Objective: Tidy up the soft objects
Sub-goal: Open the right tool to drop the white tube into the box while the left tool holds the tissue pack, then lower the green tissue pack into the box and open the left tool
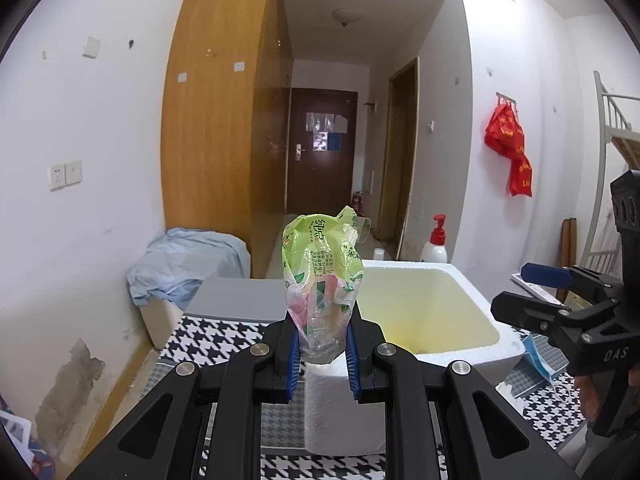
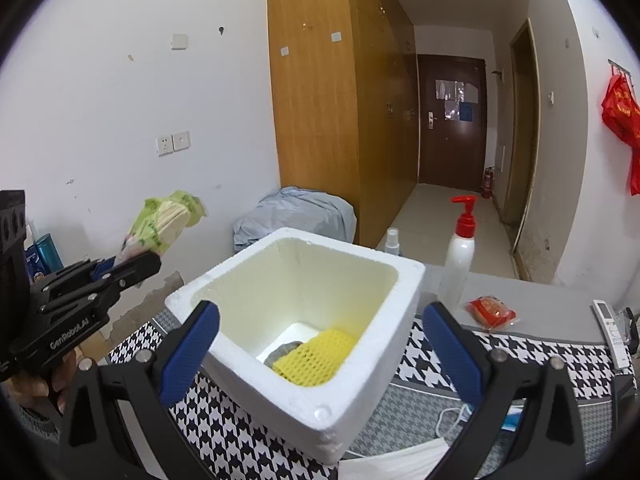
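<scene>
My left gripper (image 1: 321,354) is shut on a crumpled green plastic bag (image 1: 320,276), held upright in the air to the left of a white foam box (image 1: 448,312). The right wrist view shows the same bag (image 2: 164,222) and the left gripper (image 2: 132,266) at the left, above the table edge. My right gripper (image 2: 320,352) stands wide open just in front of the foam box (image 2: 304,404), with nothing between its fingers. Inside the box lie a yellow foam net (image 2: 316,356) and something grey (image 2: 286,350) beside it. In the left wrist view the right gripper (image 1: 532,288) shows at the right.
The table (image 2: 520,356) has a houndstooth cloth. On it stand a white pump bottle with a red top (image 2: 458,256), a small spray bottle (image 2: 393,242), a red packet (image 2: 491,312), a remote (image 2: 612,332) and a face mask (image 2: 456,420). A white roll (image 1: 336,408) stands near the left gripper.
</scene>
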Action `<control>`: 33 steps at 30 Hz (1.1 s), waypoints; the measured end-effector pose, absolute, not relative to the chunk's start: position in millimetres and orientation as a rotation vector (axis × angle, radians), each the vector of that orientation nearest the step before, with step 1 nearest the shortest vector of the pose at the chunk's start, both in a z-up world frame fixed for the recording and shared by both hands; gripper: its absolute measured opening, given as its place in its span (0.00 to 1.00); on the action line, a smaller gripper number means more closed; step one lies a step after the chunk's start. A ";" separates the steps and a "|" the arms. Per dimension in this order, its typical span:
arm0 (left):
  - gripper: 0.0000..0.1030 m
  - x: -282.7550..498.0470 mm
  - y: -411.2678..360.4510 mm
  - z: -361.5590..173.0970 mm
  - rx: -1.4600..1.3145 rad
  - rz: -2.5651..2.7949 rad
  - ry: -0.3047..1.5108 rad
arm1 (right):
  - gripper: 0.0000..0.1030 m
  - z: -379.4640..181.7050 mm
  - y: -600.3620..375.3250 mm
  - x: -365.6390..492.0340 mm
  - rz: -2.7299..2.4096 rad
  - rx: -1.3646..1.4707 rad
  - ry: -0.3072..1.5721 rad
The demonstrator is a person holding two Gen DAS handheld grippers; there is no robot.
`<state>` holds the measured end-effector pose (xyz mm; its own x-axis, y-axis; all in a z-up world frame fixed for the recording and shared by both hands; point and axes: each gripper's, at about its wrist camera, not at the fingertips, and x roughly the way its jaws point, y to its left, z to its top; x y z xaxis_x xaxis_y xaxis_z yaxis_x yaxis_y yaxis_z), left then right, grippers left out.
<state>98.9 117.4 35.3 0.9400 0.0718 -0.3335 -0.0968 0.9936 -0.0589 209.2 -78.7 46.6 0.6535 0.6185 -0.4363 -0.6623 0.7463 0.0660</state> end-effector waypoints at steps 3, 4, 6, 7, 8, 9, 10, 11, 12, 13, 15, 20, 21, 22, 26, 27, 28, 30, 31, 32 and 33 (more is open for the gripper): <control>0.20 103.2 112.1 35.8 -0.070 0.070 0.341 | 1.00 47.8 -86.4 208.1 0.720 -0.086 0.450; 0.20 104.6 111.2 35.5 -0.068 0.065 0.344 | 1.00 48.1 -88.8 208.2 0.718 -0.082 0.449; 0.20 108.2 108.4 35.5 -0.071 0.051 0.350 | 1.00 47.4 -93.5 208.4 0.706 -0.088 0.447; 0.20 109.3 108.0 35.3 -0.070 0.049 0.351 | 1.00 46.9 -95.3 208.3 0.699 -0.089 0.447; 0.20 110.6 106.2 35.4 -0.068 0.047 0.351 | 1.00 46.3 -97.5 208.0 0.699 -0.086 0.449; 0.20 112.7 104.6 35.4 -0.067 0.043 0.356 | 1.00 45.9 -99.2 207.6 0.700 -0.085 0.451; 0.20 115.1 103.0 35.2 -0.067 0.034 0.362 | 1.00 45.2 -101.7 207.0 0.695 -0.084 0.450; 0.20 117.3 101.5 35.8 -0.069 0.027 0.366 | 1.00 45.0 -103.7 207.0 0.691 -0.084 0.450; 0.20 120.0 99.2 35.7 -0.068 0.020 0.372 | 1.00 44.6 -106.1 207.0 0.687 -0.083 0.450; 0.20 121.7 97.3 35.6 -0.066 0.017 0.374 | 1.00 44.2 -109.2 206.7 0.683 -0.079 0.450; 0.20 126.8 93.7 35.4 -0.066 0.002 0.383 | 1.00 44.4 -113.9 206.8 0.676 -0.074 0.451; 0.20 136.6 84.7 35.7 -0.058 -0.019 0.398 | 1.00 45.1 -123.7 205.5 0.655 -0.072 0.446; 0.20 139.1 82.4 35.9 -0.055 -0.023 0.403 | 1.00 45.4 -125.8 205.5 0.650 -0.071 0.445; 0.20 141.3 80.6 36.5 -0.057 -0.026 0.407 | 1.00 45.2 -128.2 205.7 0.645 -0.069 0.444; 0.20 150.0 77.1 35.4 -0.066 -0.035 0.426 | 1.00 43.7 -138.2 207.2 0.627 -0.064 0.445; 0.20 152.8 76.5 34.7 -0.071 -0.039 0.436 | 1.00 43.4 -140.2 207.4 0.623 -0.063 0.444; 0.20 155.0 76.0 34.0 -0.075 -0.044 0.443 | 1.00 43.3 -141.8 207.6 0.618 -0.061 0.445; 0.20 157.9 73.5 33.1 -0.071 -0.047 0.446 | 1.00 43.1 -146.1 208.6 0.611 -0.057 0.444; 0.20 158.2 72.9 32.9 -0.070 -0.047 0.447 | 1.00 43.1 -147.3 208.9 0.608 -0.056 0.445; 0.20 159.2 71.9 32.8 -0.069 -0.051 0.450 | 1.00 42.7 -148.7 208.3 0.605 -0.056 0.444; 0.20 160.8 71.1 32.4 -0.070 -0.055 0.454 | 1.00 42.5 -149.4 207.9 0.603 -0.056 0.445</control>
<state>160.8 71.1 32.4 0.8972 -0.0690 -0.4361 0.0376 0.9961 -0.0801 207.9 -149.4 42.5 0.7326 0.5356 -0.4201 -0.5593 0.8254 0.0770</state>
